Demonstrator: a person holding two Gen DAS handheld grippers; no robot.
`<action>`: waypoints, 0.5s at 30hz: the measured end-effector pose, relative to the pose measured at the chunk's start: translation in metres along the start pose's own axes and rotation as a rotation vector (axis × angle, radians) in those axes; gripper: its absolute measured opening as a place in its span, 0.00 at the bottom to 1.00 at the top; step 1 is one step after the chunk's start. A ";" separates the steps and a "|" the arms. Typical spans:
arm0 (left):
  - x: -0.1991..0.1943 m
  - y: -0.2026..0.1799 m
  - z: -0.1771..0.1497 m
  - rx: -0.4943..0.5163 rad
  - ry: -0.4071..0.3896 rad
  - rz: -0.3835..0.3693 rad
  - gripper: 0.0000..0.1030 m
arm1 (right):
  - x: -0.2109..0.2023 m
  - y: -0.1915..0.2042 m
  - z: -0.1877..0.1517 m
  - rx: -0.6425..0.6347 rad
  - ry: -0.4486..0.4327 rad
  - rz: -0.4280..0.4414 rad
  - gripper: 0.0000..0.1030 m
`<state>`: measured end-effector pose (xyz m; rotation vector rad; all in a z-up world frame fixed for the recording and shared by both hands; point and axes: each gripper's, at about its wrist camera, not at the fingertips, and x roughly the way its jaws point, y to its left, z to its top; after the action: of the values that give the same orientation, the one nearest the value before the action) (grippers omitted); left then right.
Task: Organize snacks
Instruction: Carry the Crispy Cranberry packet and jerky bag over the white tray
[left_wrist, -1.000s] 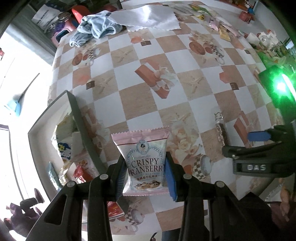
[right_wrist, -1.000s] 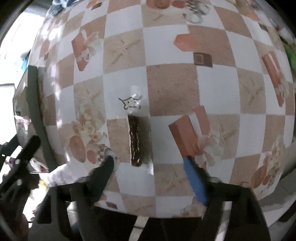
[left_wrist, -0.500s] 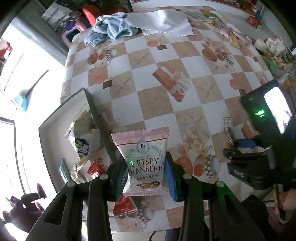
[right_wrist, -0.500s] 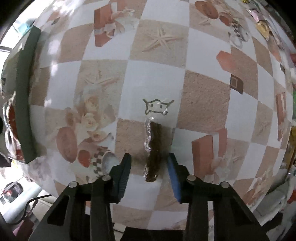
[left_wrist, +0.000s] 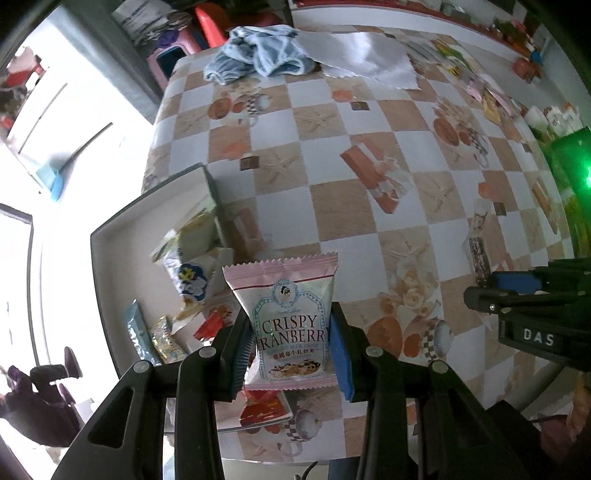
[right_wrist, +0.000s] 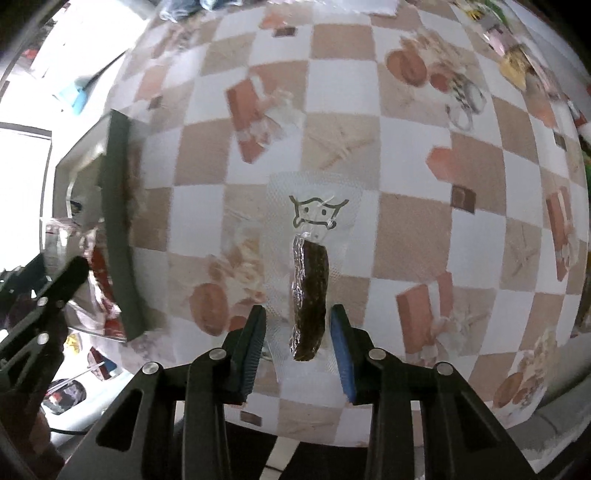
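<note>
Checkered oilcloth, printed with starfish, gift boxes and teacups, covers the table; its slick surface throws back the window glare. At about nine o'clock from the middle of the left wrist view sits a shallow white tray with a dark rim, already holding a loose heap of small wrappers, so it looks like the collecting place for the snacks.

Over that tray's near corner the left gripper clamps a pink, pillow-shaped cranberry crisp packet by its two side edges, label up and crimped saw-tooth seam at twelve o'clock. Pinching the flat sides keeps the puffed foil from sliding, and holding it upright should let it drop neatly among the others.

At three o'clock in the same view the right gripper hangs low over the cloth. Its jaws have just been closing, and between them sits a clear cellophane sleeve with a doodled face, a dark, knobbly snack stick sealed inside. The pads appear to press the sleeve's transparent margins rather than the stick itself; the film is thin and crinkly, so I'd judge that grip less sure than the other one.

Far off at twelve o'clock lie a crumpled blue cloth and a silvery sheet, untouched.
</note>
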<state>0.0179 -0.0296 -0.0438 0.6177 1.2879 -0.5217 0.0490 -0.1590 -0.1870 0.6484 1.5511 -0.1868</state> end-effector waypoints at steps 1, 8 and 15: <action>-0.001 0.004 -0.001 -0.011 -0.002 0.002 0.41 | -0.001 0.006 0.001 -0.008 -0.004 0.004 0.36; -0.002 0.046 -0.014 -0.121 -0.011 0.023 0.41 | -0.034 0.034 0.015 -0.094 -0.033 0.042 0.36; 0.009 0.102 -0.040 -0.275 0.029 0.049 0.41 | -0.041 0.093 0.023 -0.213 -0.041 0.081 0.36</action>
<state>0.0592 0.0720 -0.0461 0.4268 1.3407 -0.2892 0.1137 -0.1052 -0.1251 0.5341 1.4785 0.0261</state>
